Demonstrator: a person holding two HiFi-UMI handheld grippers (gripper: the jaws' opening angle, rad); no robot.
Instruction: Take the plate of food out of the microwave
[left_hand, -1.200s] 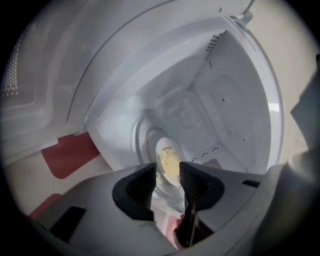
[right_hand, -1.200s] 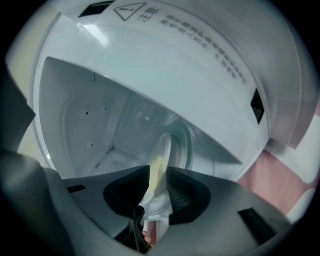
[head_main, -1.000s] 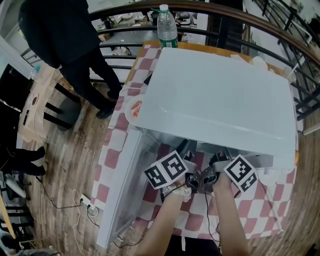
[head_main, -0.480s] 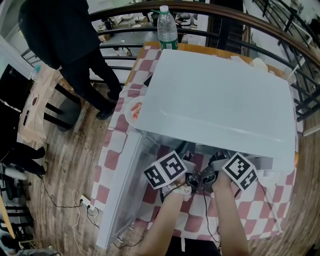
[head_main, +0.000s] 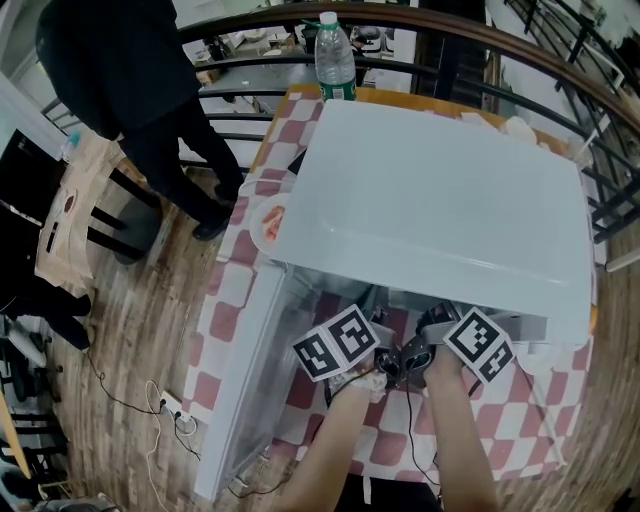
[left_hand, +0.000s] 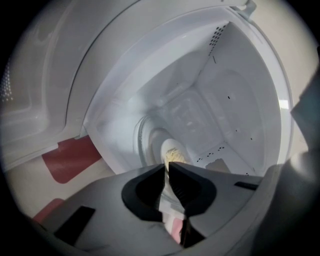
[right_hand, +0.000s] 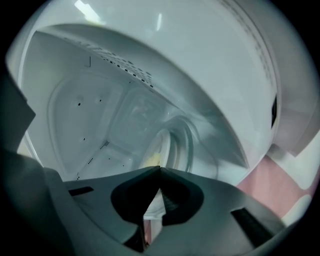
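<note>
**Tongs closed at the plate's rim; plate not yet out**

The left tongs (left_hand: 167, 166) have just been closing and now stand drawn in to a thin slit; a pale edge fills that slit and reads as the rim of the plate (left_hand: 167, 146), so the left side appears to be pinching it; the right tongs (right_hand: 160, 169) are pressed together at the tips, with a pale wedge in the hollow behind them; whether that is the rim nipped or only something seen past them cannot be told; just beyond both pairs of tips the plate lies inside the microwave (head_main: 430, 190), with a heap of yellowish food (left_hand: 173, 155) on it; both hands sit side by side at the oven's mouth, and its door (head_main: 240, 380) is swung wide to the left; the microwave stands on a counter (head_main: 225, 290) under a red-and-white check cloth; a second plate (head_main: 268, 222) peeps out beside it on the left, a bottle (head_main: 334, 55) stands behind it, and a person (head_main: 130, 70) stands on the floor beyond; as to progress, the door is open and the reach is made, while the grip seems taken on the left and unsure on the right; what looks left to do is to secure both holds, lift the plate level, draw it out and set it on the counter
</note>
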